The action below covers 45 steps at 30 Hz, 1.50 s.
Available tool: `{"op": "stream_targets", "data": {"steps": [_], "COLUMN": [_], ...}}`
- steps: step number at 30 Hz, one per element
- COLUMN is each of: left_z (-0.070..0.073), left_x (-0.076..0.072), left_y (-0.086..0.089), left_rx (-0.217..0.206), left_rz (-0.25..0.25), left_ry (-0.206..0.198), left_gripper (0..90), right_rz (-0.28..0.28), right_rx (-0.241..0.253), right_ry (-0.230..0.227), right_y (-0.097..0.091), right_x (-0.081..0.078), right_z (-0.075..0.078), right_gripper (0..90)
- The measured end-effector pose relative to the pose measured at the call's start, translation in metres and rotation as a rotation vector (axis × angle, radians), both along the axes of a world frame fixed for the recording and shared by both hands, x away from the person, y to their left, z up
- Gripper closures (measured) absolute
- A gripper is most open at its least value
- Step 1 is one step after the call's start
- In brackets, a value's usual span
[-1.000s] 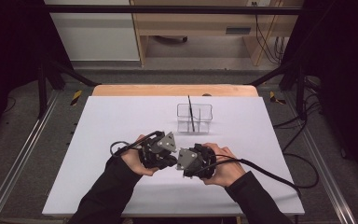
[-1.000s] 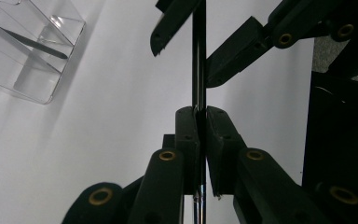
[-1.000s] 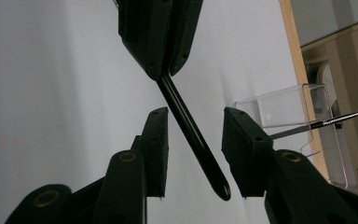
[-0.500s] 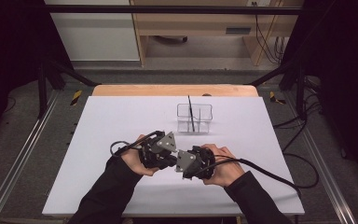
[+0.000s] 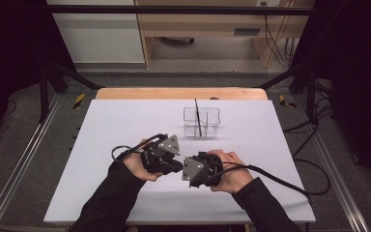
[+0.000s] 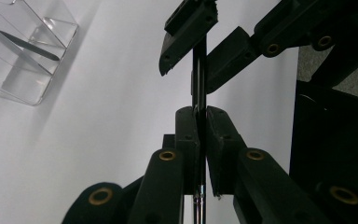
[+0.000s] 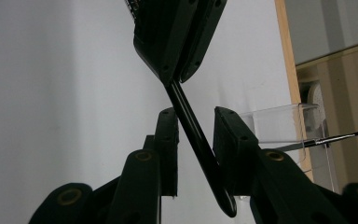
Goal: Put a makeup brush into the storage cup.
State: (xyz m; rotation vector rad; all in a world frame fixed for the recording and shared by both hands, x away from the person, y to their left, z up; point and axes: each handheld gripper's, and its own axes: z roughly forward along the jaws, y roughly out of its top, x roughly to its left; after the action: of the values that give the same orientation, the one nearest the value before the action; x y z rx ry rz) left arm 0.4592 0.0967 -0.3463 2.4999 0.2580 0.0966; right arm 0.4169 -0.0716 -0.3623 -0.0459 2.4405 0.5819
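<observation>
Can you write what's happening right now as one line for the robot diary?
left gripper: shut on black brush | right gripper: closing around brush, not gripping | clear holder: one brush inside

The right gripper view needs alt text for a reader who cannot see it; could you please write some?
A thin black brush handle slants between the right gripper's jaws, its upper end clamped in the left gripper. Right: a clear organizer on white table.
</observation>
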Motion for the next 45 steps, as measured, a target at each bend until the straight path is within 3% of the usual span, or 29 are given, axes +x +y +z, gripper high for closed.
{"op": "stream_targets", "data": {"steps": [17,27,30,39,45], "left_z": [0.001,0.004,0.003,0.008,0.005], "left_x": [0.002,0.003,0.004,0.005,0.006], "left_y": [0.001,0.006,0.009,0.034,0.057], "left_rx": [-0.019,-0.041,-0.031,-0.094,-0.172], "left_rz": [-0.002,0.018,0.028,0.119,0.227], "left_ry": [0.012,-0.006,-0.016,-0.085,-0.118], "left_gripper": [82.7,78.2,71.8,51.0,38.7], "right_rz": [0.047,0.06,0.052,-0.017,-0.059], "right_rx": [-0.053,-0.031,-0.032,-0.006,0.017], "right_ry": [-0.022,0.021,0.025,0.081,0.106], "right_y": [0.0,-0.001,-0.002,-0.012,-0.019], "right_x": [-0.002,-0.002,-0.001,0.009,0.016], "right_z": [-0.002,-0.001,-0.001,-0.006,-0.009], "right_gripper": [78.1,84.3,84.4,84.4,84.3]}}
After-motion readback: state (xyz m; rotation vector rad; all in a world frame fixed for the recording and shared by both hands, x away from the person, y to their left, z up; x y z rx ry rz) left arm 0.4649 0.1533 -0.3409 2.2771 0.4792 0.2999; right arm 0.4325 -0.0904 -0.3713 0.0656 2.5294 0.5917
